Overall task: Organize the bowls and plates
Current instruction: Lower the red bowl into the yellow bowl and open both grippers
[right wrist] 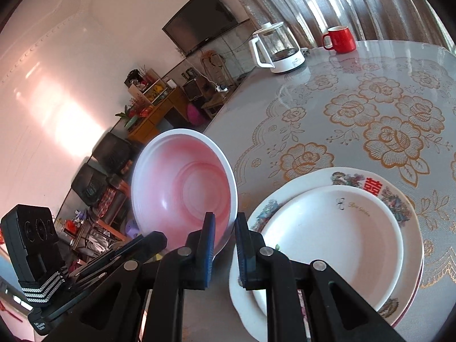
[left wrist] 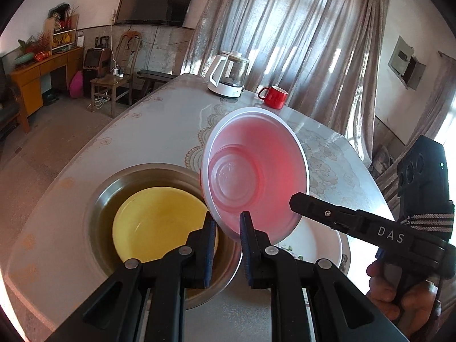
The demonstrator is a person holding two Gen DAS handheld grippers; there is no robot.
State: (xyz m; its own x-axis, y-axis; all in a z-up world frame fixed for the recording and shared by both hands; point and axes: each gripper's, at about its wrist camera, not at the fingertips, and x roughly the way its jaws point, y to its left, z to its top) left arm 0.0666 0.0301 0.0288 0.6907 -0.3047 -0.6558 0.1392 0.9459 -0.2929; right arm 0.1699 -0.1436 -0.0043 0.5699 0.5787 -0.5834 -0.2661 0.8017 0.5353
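Nearest the cameras, the left gripper (left wrist: 228,222) has its jaws drawn narrow on the lower rim of a translucent pink plastic bowl with a white rim (left wrist: 256,171). The right gripper (right wrist: 225,225) likewise has its jaws drawn narrow, with another part of that rim between them, so the bowl appears to be held by both at once. It hangs in the air, tipped steeply so its inside faces the right wrist camera and its ringed underside the left. Just below and to the left of it, a round stainless steel basin (left wrist: 94,199) sits on the grey worktop with a gold floral lace pattern (right wrist: 313,85), and a yellow plastic bowl (left wrist: 159,219) lies nested inside it. On the other side, near the basin, a plain white round plate (right wrist: 327,242) rests on a larger white plate with a coloured floral border and a red character (right wrist: 370,185). The sorting therefore looks well advanced: the plates are stacked and one bowl is nested. What seems left is to level the pink bowl and lower it into the yellow one, then let go. Far across the worktop a glass kettle with a white handle and base (left wrist: 228,74) and a red ceramic mug (left wrist: 273,97) stand well apart from the tableware.
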